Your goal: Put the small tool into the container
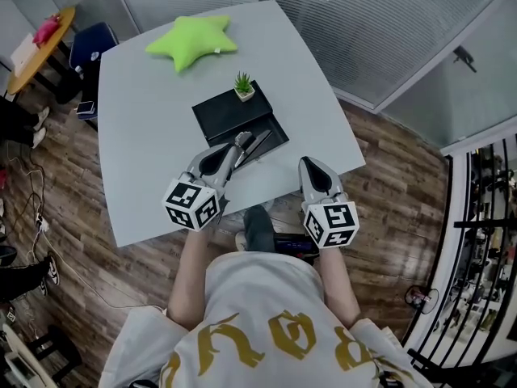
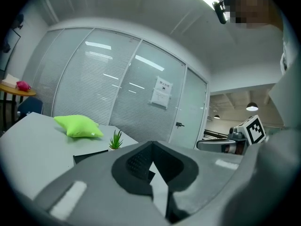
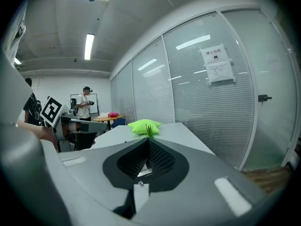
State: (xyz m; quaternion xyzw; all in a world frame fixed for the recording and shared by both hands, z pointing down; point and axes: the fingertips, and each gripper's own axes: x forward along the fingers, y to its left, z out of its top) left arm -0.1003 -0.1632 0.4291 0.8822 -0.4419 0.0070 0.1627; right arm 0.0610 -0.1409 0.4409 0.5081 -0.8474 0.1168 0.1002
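The place is an office. Full-height glass partitions (image 1: pixel 388 31) with closed blinds stand beyond the grey bench (image 1: pixel 153 136), and a printed notice (image 3: pixel 217 66) is stuck to one pane. Strip lights (image 3: pixel 88 46) run along the ceiling above the bench. The floor (image 1: pixel 388 176) around the bench is wood-look plank. Left of the bench are a round table (image 1: pixel 36 51) and a blue chair (image 1: pixel 89 43).
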